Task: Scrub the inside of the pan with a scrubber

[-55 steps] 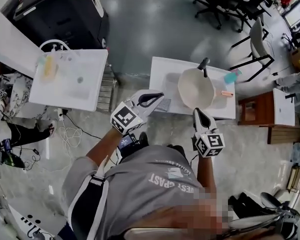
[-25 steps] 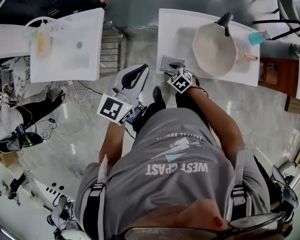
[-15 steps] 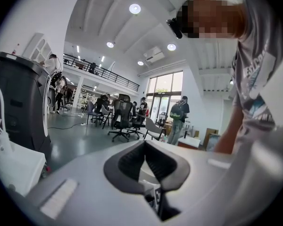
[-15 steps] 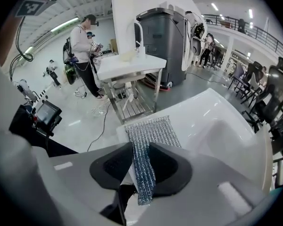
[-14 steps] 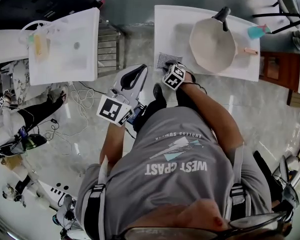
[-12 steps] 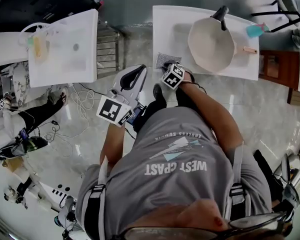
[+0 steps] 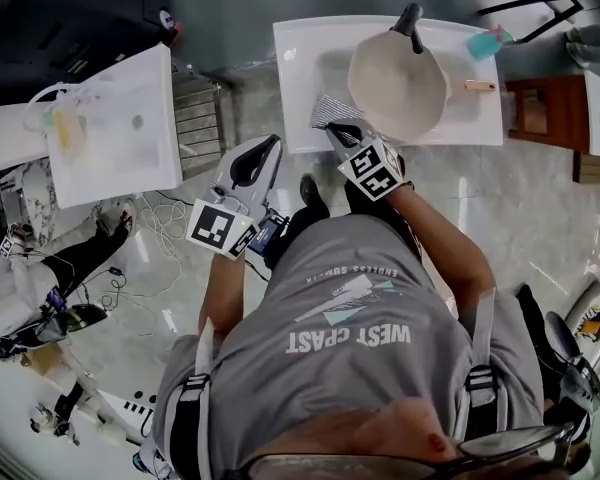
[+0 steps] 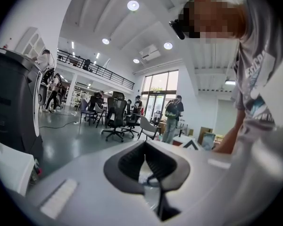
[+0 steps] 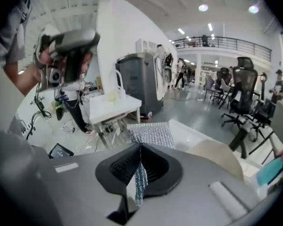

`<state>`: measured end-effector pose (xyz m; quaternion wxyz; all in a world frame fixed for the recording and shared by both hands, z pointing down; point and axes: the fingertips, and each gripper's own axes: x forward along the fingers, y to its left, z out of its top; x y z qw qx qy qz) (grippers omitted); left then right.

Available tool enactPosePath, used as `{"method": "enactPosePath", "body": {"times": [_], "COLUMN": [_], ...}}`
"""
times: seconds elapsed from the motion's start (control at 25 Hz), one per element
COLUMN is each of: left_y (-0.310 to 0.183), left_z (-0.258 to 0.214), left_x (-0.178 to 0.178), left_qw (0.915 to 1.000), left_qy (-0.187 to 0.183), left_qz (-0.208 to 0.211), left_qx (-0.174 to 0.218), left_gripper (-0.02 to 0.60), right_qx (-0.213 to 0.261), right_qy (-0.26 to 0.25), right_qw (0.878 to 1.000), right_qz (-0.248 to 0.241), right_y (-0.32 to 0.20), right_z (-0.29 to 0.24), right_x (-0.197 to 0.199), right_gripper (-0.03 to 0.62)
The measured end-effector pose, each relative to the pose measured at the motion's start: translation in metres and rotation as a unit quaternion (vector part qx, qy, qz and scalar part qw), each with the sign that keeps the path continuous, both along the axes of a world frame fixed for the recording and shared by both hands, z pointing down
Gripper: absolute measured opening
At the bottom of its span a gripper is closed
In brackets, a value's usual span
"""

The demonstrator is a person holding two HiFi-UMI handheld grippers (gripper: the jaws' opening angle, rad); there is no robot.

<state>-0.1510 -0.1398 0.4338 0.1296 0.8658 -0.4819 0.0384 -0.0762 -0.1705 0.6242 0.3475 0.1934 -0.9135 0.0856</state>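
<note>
A silver mesh scrubber (image 7: 327, 109) hangs over the near left part of the white table (image 7: 298, 58), pinched in my right gripper (image 7: 340, 130). In the right gripper view the mesh (image 9: 151, 133) sticks out past the jaws of that gripper (image 9: 140, 149), which have just been closing on it. The cream pan (image 7: 396, 86) stands to the right on the table, its black handle (image 7: 411, 18) pointing away; it also shows beyond the jaws (image 9: 216, 157). My left gripper (image 7: 264, 148) hovers off the table's left front, jaws together (image 8: 145, 149) and nothing in them.
A teal item (image 7: 485, 42) and an orange-handled one (image 7: 478, 86) lie at the table's right end. A second white table (image 7: 130, 158) with a bottle stands to the left, a black machine (image 7: 70, 28) behind it. A wooden cabinet (image 7: 535, 103) is at the right. Cables lie on the floor.
My right gripper's jaws closed on the scrubber, which lay on the table's near left corner, and lifted it. The left gripper shifted only slightly.
</note>
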Motion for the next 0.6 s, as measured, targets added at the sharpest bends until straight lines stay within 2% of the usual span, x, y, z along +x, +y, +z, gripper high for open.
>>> {"method": "enactPosePath", "body": {"times": [0.12, 0.28, 0.6], "left_y": [-0.008, -0.017, -0.028], "left_z": [0.003, 0.008, 0.022], "left_x": [0.012, 0.025, 0.039], "left_qw": [1.0, 0.9997, 0.9987], "left_qy": [-0.002, -0.008, -0.023], "left_qz": [0.007, 0.014, 0.0], "left_qx": [-0.004, -0.016, -0.045], "left_gripper": [0.003, 0.003, 0.003], "right_qx": [0.041, 0.055, 0.053], "right_qy": [0.0, 0.071, 0.199], "right_qw": [0.998, 0.992, 0.977], "right_qz": [0.05, 0.086, 0.058], "right_y": [-0.048, -0.118, -0.204], "right_z": [-0.016, 0.029, 0.151], "right_x": [0.045, 0.097, 0.126], "right_gripper": [0.012, 0.014, 0.018]}}
